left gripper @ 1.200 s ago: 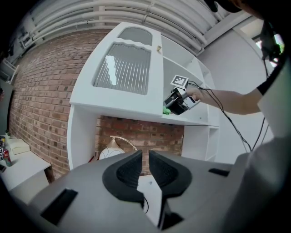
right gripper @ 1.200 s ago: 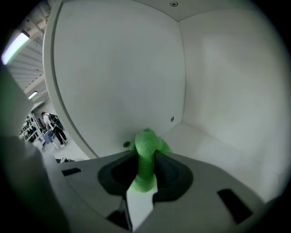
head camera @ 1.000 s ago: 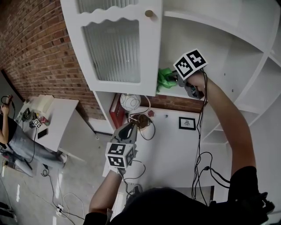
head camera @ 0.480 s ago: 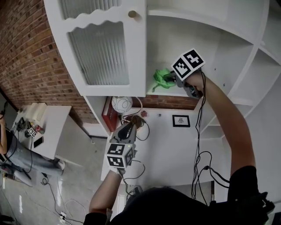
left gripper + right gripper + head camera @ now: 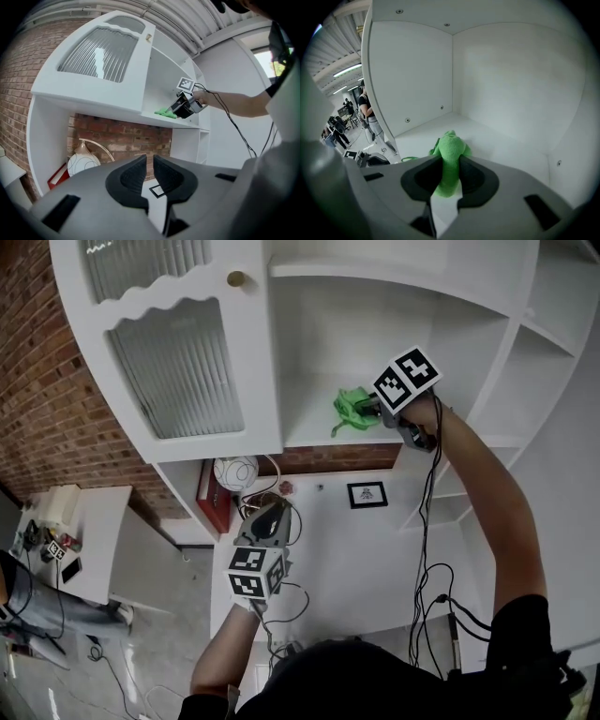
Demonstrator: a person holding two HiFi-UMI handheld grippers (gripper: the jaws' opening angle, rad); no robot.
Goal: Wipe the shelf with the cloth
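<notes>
A green cloth (image 5: 352, 410) rests on the white shelf (image 5: 309, 432) of the open cupboard. My right gripper (image 5: 371, 410) is shut on the cloth, which bulges out between the jaws (image 5: 449, 164) over the shelf board (image 5: 487, 140). From the left gripper view the cloth (image 5: 165, 112) and the right gripper (image 5: 183, 105) show at the shelf's (image 5: 140, 117) front edge. My left gripper (image 5: 265, 521) hangs lower, below the cupboard, its jaws close together with a narrow slit between them and nothing held (image 5: 150, 176).
The cupboard door (image 5: 178, 362) with ribbed glass stands open at the left of the shelf. Below are a round white lamp (image 5: 234, 472), a red book (image 5: 202, 493), a small framed picture (image 5: 366, 494) and a brick wall (image 5: 47, 399). Cables (image 5: 427, 549) trail from my right arm.
The head view has shifted, so the cupboard sits lower and further left in frame. My right gripper with the cloth has stayed on the shelf, edging slightly right. The left gripper is unmoved.
</notes>
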